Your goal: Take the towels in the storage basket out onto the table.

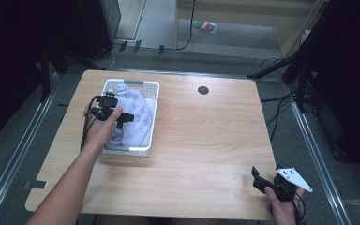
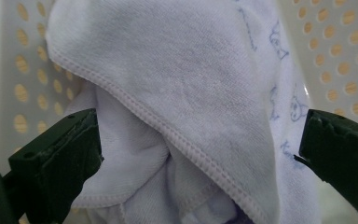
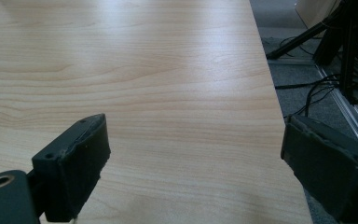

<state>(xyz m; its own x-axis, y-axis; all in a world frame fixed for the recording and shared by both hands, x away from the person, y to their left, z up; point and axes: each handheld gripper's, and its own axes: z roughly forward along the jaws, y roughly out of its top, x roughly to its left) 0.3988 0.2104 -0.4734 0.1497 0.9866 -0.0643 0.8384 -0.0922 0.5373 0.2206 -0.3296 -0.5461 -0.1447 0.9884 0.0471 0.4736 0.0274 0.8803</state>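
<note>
While the left gripper (image 1: 122,117) hangs over the white basket (image 1: 152,87) at the table's (image 1: 206,136) left, jaws spread wide around the pale printed cloth (image 2: 186,79) heaped inside, the right gripper (image 1: 258,178) rests wide open over bare wood near the right corner.

Bare table (image 1: 206,136) right of the basket (image 1: 153,117); cloth (image 2: 177,93) bulges between the left gripper's (image 2: 200,149) jaws

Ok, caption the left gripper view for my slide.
Open left tool straddling a fold of white printed cloth inside a perforated white basket.
</note>
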